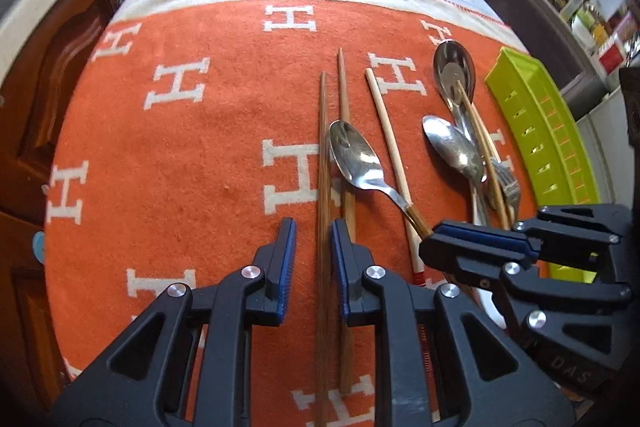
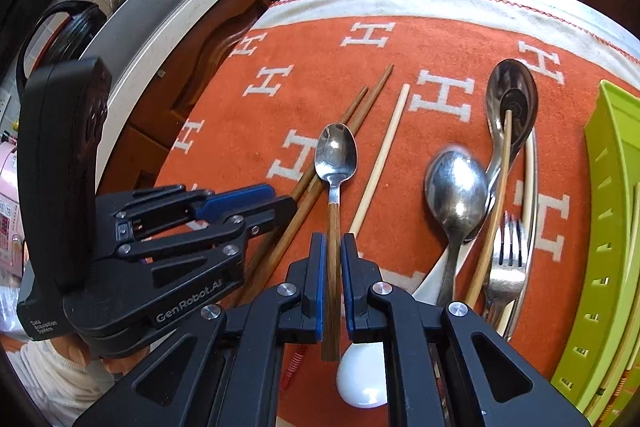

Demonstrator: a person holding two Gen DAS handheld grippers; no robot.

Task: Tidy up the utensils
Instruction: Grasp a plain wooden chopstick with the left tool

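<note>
Right tongs (image 2: 331, 247) are clenched on the wood-handled spoon (image 2: 335, 163), pads pinching the brown handle, the steel bowl pointing straight out ahead of the jaws. Left tongs (image 1: 314, 239) sit astride one of the two dark wooden chopsticks (image 1: 324, 155); the pads look parted a little off the stick, though from this angle I cannot tell whether they truly pinch it. The second dark stick runs just beside the left tongs' right finger. Between the two tongs lies a pale chopstick (image 2: 380, 163) on the orange blanket (image 1: 180, 155). Off to the right of the right tongs there's a heap: two big steel spoons (image 2: 456, 191), a fork (image 2: 506, 259) and a bamboo stick, touching one another. Further right again, the green slotted tray (image 2: 608, 211).
</note>
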